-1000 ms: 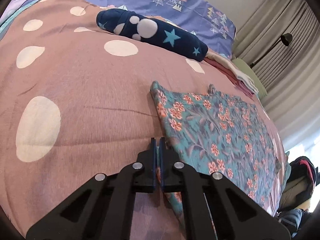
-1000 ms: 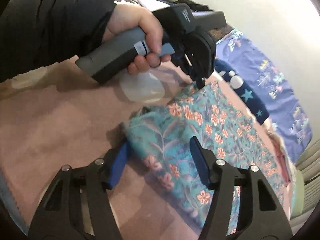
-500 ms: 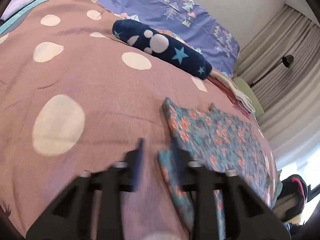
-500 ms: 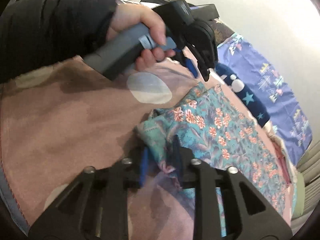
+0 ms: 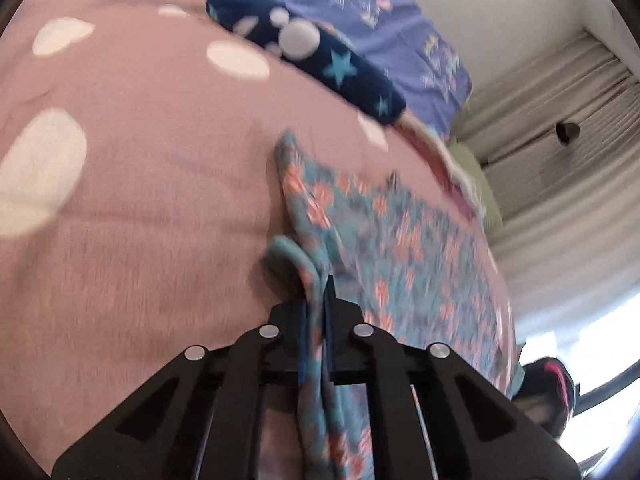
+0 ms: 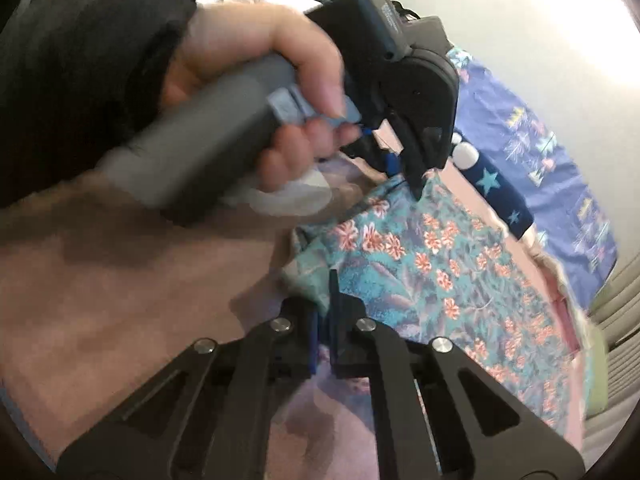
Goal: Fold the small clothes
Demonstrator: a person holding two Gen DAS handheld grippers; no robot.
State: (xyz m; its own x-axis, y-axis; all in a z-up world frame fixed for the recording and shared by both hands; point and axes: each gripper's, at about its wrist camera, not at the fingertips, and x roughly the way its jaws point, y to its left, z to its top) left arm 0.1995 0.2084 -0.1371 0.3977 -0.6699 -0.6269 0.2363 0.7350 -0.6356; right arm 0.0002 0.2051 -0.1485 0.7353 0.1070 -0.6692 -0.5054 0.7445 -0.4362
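Now both grippers have just closed, left gripper (image 5: pixel 316 300) and right gripper (image 6: pixel 325 300) pinching the floral garment (image 6: pixel 420 264) on the pink bedspread (image 5: pixel 140 200), only the right view showing the hand (image 6: pixel 280 92) at eleven o'clock.

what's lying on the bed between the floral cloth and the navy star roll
Nothing: in the left wrist view, only bare pink bedspread with white spots separates the floral cloth from the navy roll.

The left hand-held gripper (image 5: pixel 316 312) opened, shifted, and has just closed again on the floral garment's (image 5: pixel 400 240) bunched edge. The right hand-held gripper (image 6: pixel 326 312), wide open before, has just clamped its near corner.
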